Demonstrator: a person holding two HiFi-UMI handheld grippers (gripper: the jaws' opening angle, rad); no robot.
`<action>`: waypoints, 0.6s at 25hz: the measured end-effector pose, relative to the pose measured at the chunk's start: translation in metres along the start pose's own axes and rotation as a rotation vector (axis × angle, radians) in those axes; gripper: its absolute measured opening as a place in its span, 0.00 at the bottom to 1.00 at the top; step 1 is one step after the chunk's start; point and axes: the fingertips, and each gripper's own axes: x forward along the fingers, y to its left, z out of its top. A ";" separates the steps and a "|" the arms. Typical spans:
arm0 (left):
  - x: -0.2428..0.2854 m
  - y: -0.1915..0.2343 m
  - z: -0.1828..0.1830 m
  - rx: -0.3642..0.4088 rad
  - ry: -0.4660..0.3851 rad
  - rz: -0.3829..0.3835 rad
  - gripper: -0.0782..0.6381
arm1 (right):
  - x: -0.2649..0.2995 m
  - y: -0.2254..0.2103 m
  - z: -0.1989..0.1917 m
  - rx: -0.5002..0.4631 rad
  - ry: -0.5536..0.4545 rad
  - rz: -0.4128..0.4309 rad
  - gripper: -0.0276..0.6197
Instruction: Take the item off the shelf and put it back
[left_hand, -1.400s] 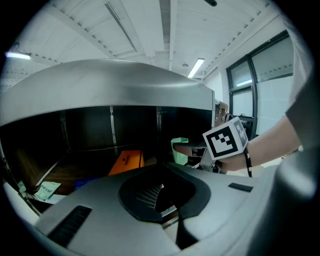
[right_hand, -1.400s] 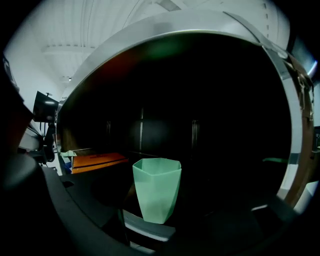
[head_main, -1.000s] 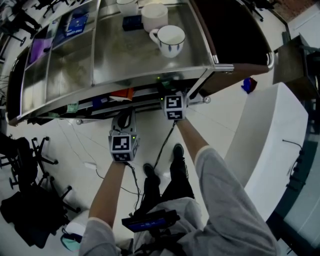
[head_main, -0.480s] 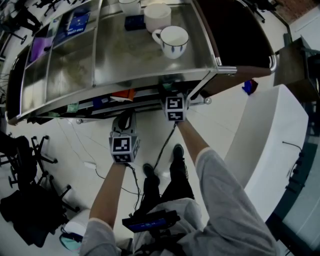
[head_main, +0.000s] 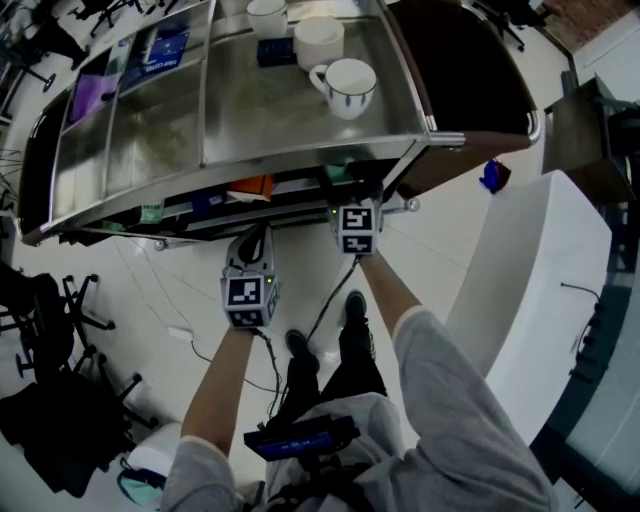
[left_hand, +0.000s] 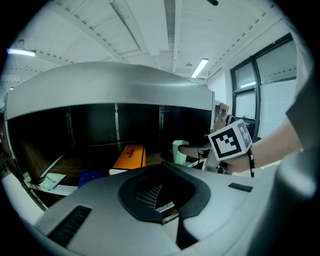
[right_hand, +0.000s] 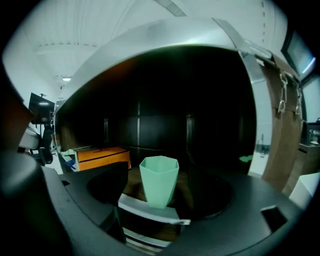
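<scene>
While the left gripper (left_hand: 167, 212) hangs clenched on nothing, the right gripper (right_hand: 159, 197) has its jaws released around the upright green cup (right_hand: 159, 175) on the shelf (right_hand: 132, 186), touching neither side.

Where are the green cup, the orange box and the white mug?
green cup (right_hand: 159, 182), right gripper view, its front wall.
orange box (left_hand: 129, 156), left gripper view, its top face.
white mug (head_main: 345, 80), head view, its inside.

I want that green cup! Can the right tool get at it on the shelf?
Probably yes. The right tool is open, and the cup stands upright between its jaws on the shelf. Nothing blocks it; the orange box sits off to one side.
</scene>
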 end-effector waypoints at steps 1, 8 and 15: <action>-0.006 0.000 0.001 -0.004 -0.004 0.001 0.12 | -0.009 0.001 -0.002 0.004 0.011 -0.003 0.63; -0.064 0.010 0.013 0.008 -0.028 0.014 0.12 | -0.086 0.012 0.006 -0.002 0.069 -0.021 0.63; -0.134 0.023 0.006 -0.016 -0.047 0.042 0.12 | -0.170 0.022 0.015 -0.021 0.076 -0.009 0.38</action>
